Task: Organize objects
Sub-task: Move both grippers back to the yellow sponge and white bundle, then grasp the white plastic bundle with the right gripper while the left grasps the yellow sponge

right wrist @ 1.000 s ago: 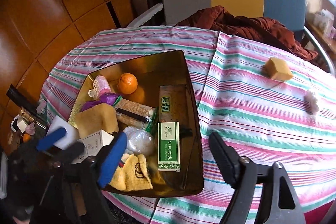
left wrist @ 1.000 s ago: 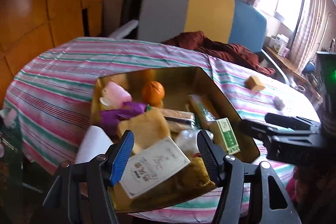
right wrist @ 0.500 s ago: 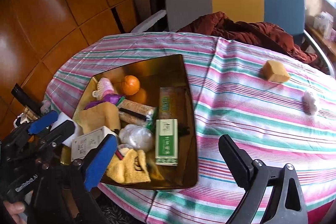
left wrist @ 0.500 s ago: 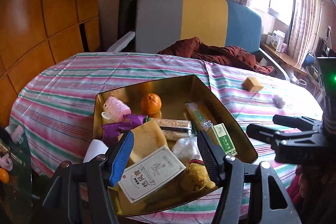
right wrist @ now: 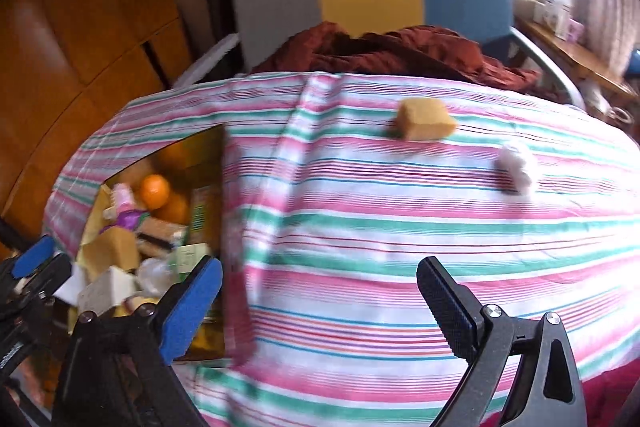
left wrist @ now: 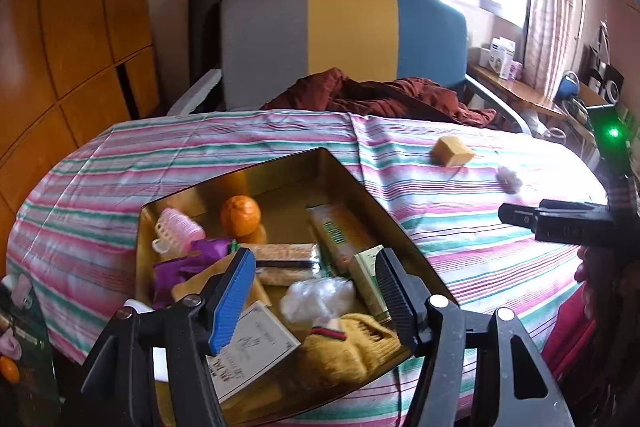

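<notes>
A gold tray (left wrist: 240, 177) on the striped tablecloth (left wrist: 440, 227) holds an orange (left wrist: 240, 215), a pink hair roller (left wrist: 176, 233), a white box (left wrist: 256, 343), a green box (left wrist: 366, 279), a yellow plush (left wrist: 348, 343) and more. My left gripper (left wrist: 316, 291) hovers over the tray's near end, jaws apart with nothing between them. My right gripper (right wrist: 320, 307) stands wide open over bare cloth to the right of the tray (right wrist: 208, 151). Beyond it lie a yellow sponge (right wrist: 424, 123) and a grey fluffy ball (right wrist: 516, 167), both clear of its fingers.
A chair (left wrist: 344, 35) with a grey, yellow and blue back stands behind the table, dark red cloth (left wrist: 380, 99) heaped on its seat. Wooden cabinets (left wrist: 60, 47) line the left. A cluttered shelf (left wrist: 520, 91) runs under the window. A red sleeve (left wrist: 572, 331) shows at the lower right.
My right gripper swung right, off the tray and over the cloth, and its jaws widened. My left gripper drew back a little and rolled; the tray's contents stayed put.
</notes>
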`<state>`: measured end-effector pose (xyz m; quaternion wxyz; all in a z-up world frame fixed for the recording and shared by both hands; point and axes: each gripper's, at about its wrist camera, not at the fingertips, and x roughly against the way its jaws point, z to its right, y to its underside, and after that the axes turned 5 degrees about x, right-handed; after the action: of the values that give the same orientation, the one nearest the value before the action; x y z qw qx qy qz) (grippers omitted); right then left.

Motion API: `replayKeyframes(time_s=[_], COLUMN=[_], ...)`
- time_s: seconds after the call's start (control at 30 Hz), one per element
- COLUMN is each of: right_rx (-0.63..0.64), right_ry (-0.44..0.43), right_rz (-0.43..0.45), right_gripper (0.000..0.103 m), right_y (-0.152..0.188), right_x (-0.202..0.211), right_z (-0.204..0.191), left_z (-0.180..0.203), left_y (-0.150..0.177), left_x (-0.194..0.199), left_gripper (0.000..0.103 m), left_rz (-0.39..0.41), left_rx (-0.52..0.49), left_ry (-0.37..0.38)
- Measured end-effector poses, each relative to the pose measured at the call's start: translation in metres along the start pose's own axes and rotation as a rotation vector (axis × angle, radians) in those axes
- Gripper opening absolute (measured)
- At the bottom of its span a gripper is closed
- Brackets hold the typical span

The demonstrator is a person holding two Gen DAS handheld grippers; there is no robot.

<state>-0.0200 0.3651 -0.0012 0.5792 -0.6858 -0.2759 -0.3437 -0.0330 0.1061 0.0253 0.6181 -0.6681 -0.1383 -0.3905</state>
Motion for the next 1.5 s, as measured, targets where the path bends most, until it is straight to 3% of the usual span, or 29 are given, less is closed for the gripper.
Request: replayKeyframes(time_s=[0.67,1.07,1.17,1.33,1.43,1.5], right_rx=[-0.159,-0.211,-0.197,-0.169,-0.156,-0.154], right_ry=[0.232,0.295,0.291,0.285,0.274,0.264], right_rz=[-0.077,-0.144,-0.156,-0.172,-0.170,-0.178], right_gripper=[0.099,0.098,0.095,0.082,0.079,0.068], right_y=[-0.027,-0.048,-0.056,-0.061,-0.062,-0.062], right_x=[-0.016,-0.059,-0.075,-0.104,-0.119,-0.126], right_z=[0.147,0.210,0.217,0.222,0.225,0.228], left_z=[0.072,0.093,0.101,0.118,0.131,0.140], left_y=[-0.027,-0.034,-0.038,-0.051,-0.062,-0.070], left_x=[-0.046,-0.082,-0.090,-0.101,-0.116,-0.126], left_gripper=[0.064,0.064,0.064,0.064,0.064,0.064], left_rz=[-0.058,-0.162,-0.177,-0.192,-0.231,-0.242], left_rx=[-0.122,-0.099,-0.104,-0.111,-0.091,-0.084], left_ry=[0.087,0.147,0.149,0.161,0.200,0.204])
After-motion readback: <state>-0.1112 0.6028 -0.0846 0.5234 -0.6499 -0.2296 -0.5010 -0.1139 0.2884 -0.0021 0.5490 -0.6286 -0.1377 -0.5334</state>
